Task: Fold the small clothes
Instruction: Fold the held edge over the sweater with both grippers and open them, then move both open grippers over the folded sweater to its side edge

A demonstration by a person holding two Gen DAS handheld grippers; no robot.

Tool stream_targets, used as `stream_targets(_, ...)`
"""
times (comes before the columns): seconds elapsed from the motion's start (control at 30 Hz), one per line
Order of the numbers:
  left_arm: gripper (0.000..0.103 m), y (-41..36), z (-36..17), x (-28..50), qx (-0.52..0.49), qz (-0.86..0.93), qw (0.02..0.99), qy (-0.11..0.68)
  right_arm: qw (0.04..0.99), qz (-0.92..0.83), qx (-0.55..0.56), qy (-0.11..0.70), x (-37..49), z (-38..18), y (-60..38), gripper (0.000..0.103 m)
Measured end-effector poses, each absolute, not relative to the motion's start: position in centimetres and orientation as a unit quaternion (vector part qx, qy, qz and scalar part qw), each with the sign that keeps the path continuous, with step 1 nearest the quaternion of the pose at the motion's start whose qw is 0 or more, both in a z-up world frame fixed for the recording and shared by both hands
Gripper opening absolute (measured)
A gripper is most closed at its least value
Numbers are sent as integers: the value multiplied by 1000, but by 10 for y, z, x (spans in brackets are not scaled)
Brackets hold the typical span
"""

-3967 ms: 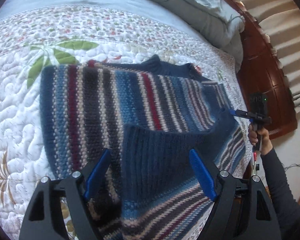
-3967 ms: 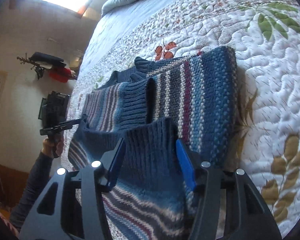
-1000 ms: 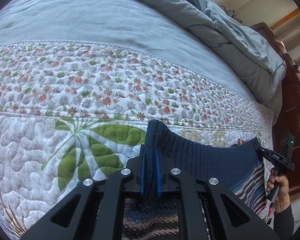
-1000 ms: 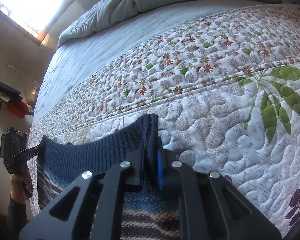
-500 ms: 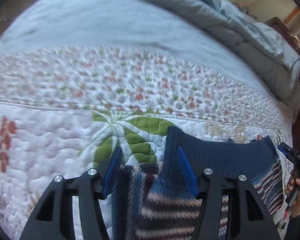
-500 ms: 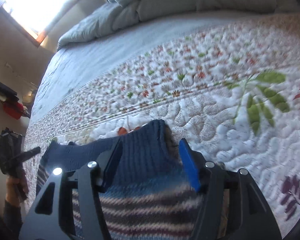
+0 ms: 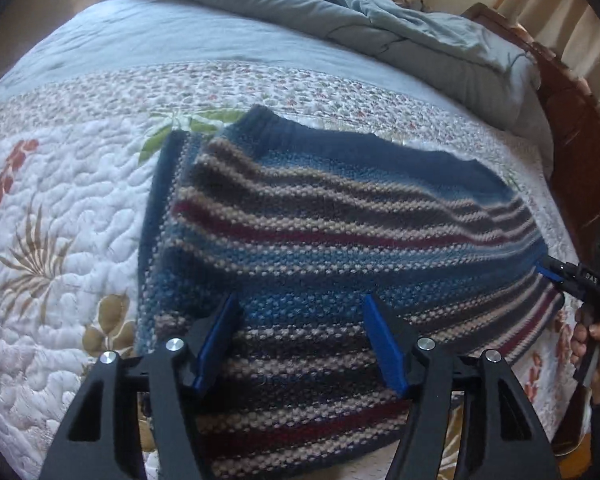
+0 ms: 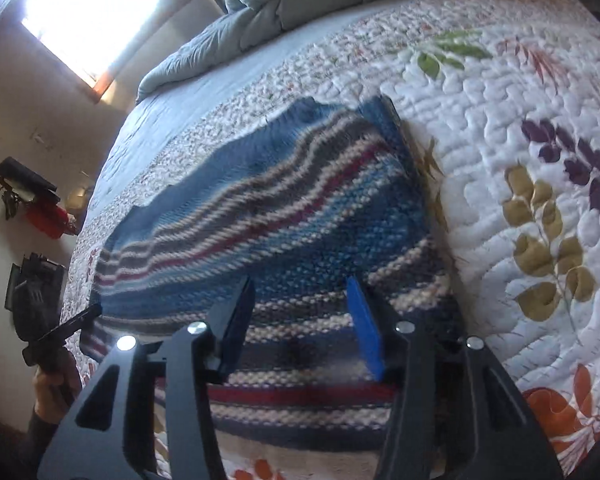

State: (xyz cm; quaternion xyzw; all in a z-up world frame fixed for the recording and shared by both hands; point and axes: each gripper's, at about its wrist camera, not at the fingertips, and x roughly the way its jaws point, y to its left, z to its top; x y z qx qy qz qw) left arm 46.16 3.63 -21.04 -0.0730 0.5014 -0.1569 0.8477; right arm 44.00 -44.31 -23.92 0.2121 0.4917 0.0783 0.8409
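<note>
1. My left gripper [image 7: 300,340] has its jaws apart with nothing between them; they've just been opening further. A sec ago they were clamped on the navy hem.
2. My right gripper [image 8: 300,326] is apart too and holds nothing; after letting go its jaws have just been closing a bit.
3. So the fold's laid: the sweater [image 7: 340,240] lies doubled over on the quilt [image 7: 60,220], hem near the far edge.
4. Next, I reckon, a crosswise fold or smoothing.
5. Around: grey duvet [image 7: 380,28] bunched at the far end, wooden headboard [image 7: 572,120] beyond. Nothing's in the way.
</note>
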Motion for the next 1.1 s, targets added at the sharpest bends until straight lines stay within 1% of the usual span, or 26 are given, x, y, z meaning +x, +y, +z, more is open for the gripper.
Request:
stream_targets(0.07,65,31,-203,457,-68,-150,852,497,844,81,202,490,440,-234,-439,49)
stream_targets(0.1,65,27,-198,454,-64,-145,855,493,846,84,203,486,441,-229,-437,52)
stream_targets(0.13,65,22,-186,446,-50,-137,864,481,853,93,203,472,435,-215,-434,53)
stream_targets(0.2,71,11,-167,428,-11,-123,884,450,872,84,171,451,425,-198,-428,55)
stream_targets(0.27,73,-1,-150,409,24,-111,901,419,881,63,143,447,416,-193,-428,55)
stream_targets(0.47,75,-19,-139,384,72,-127,908,392,861,9,127,492,411,-231,-439,54)
stream_targets(0.5,75,-21,-140,383,77,-131,908,392,867,-3,116,484,410,-226,-435,50)
stream_targets(0.53,75,-22,-141,382,79,-133,907,392,875,-14,105,472,405,-220,-430,50)
stream_targets(0.57,75,-21,-142,380,79,-136,906,392,885,-14,96,455,403,-210,-421,53)
stream_targets(0.63,75,-22,-145,376,77,-142,905,393,902,16,83,423,392,-194,-391,54)
stream_targets(0.67,75,-24,-148,375,77,-144,904,394,903,32,84,420,388,-193,-378,54)
stream_targets(0.8,75,-33,-157,370,77,-151,900,401,888,100,73,442,382,-209,-324,52)
stream_targets(0.9,76,-39,-168,370,81,-154,894,412,877,89,61,469,387,-231,-320,54)
stream_targets(0.97,77,-39,-177,374,84,-151,889,425,859,88,61,501,391,-247,-323,54)
stream_targets(1.03,77,-38,-189,380,76,-153,877,449,859,97,57,499,389,-244,-324,54)
stream_targets(1.1,77,-32,-196,384,56,-161,865,471,863,106,67,489,386,-231,-327,57)
